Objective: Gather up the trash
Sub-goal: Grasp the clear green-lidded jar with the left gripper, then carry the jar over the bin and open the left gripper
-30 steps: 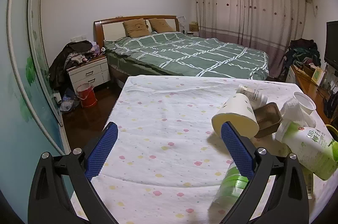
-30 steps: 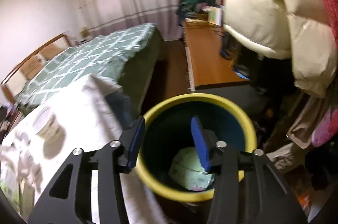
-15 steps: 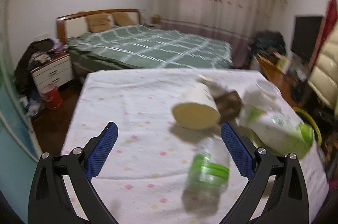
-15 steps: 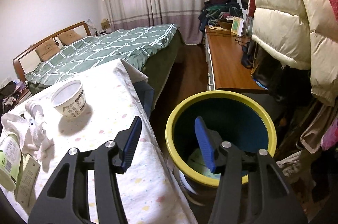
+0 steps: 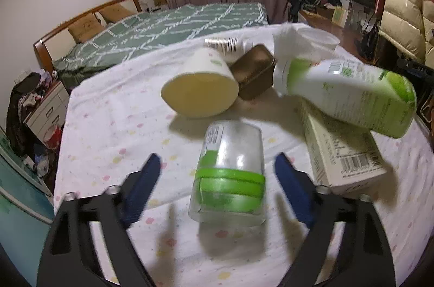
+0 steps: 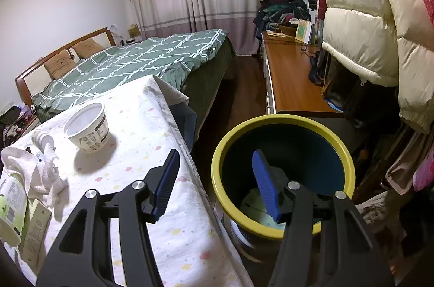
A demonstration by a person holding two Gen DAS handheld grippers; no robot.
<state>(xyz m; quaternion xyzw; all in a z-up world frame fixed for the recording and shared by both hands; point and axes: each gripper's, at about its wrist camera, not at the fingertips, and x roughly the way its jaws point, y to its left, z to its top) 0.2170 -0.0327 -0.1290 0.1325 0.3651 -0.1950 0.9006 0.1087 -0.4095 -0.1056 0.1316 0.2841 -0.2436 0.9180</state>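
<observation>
Two grippers, both yours, both with nothing in them. Left gripper (image 5: 215, 173): jaws have just been closing and now stand about half apart, tilted down over the table (image 5: 114, 102) with its dotted cloth; the clear jar with green bands (image 5: 229, 176) lies on its side between the blue pads (image 5: 143, 189), but a gap shows on each side, so no pad presses it. Beyond the jar sit the cream tub (image 5: 200, 89) tipped on its side, the brown tin (image 5: 255, 75) touching it, and the green-and-white bottle (image 5: 350, 94) lying across the carton (image 5: 344, 151). Right gripper (image 6: 215, 178): jaws have just been opening, also about half apart, nothing between them; it points down at the gap between table edge and yellow-rimmed bin (image 6: 282, 124), the right-hand finger (image 6: 264, 184) over the bin's mouth, the other over the cloth. Paper trash (image 6: 255, 203) lies at the bin's bottom. White cup (image 6: 86, 127) stands upright on the table, crumpled tissue (image 6: 35, 170) near it.
</observation>
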